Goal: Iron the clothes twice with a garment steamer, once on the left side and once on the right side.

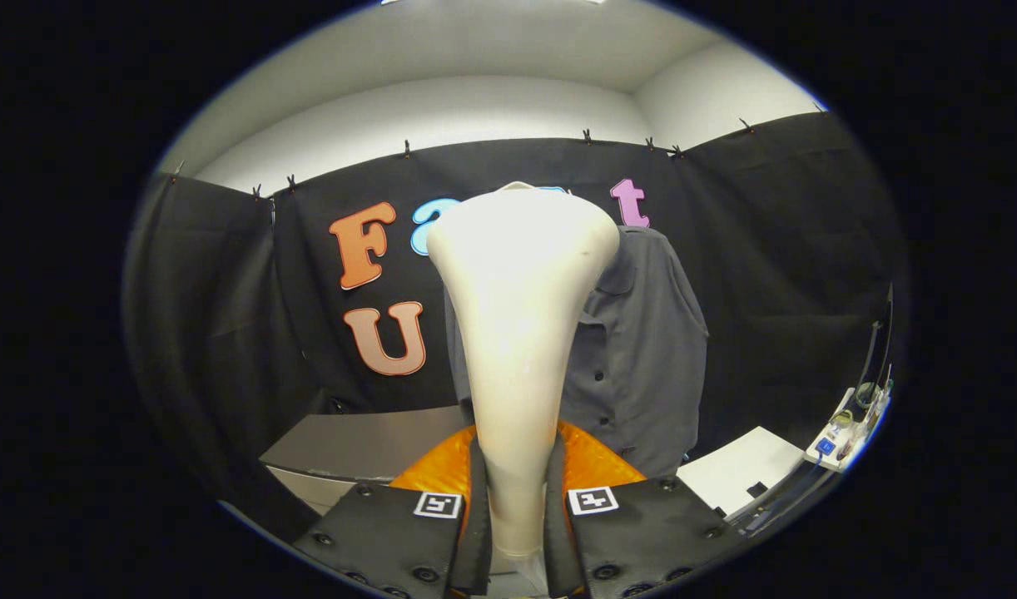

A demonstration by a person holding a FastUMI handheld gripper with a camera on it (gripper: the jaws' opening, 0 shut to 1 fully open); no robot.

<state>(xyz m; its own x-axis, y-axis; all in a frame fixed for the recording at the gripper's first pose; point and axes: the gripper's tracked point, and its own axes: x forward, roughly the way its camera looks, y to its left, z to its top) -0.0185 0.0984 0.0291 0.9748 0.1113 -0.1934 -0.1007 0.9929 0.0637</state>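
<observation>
The black cloth wall (pixel 766 249) closes the booth behind everything, clipped along its top edge, with pale wall and ceiling above it. Against that cloth hangs the grey shirt (pixel 642 349), buttoned down its front, collar up; it is the landmark here. Directly in front of the shirt stands the steamer (pixel 517 333), a cream body that is narrow at the bottom and flares to a broad head at the top. The steamer stands upright and blocks the shirt's left half, so only the right half, the button line and one shoulder can be seen. Whether the head touches the fabric cannot be told. Below the shirt and to its left lies a grey surface (pixel 367 441); below and to its right lies a white surface (pixel 741 474) with a small dark mark on it. Farther right of the shirt, near the cloth's foot, sits a small white box (pixel 833 437) with a blue spot and cables, too small to make out. The tongs (pixel 517 532) are closed tight on the steamer's thin neck, both black fingers (pixel 375 541) pressing it from either side, orange parts showing behind them just under the shirt's hem.
</observation>
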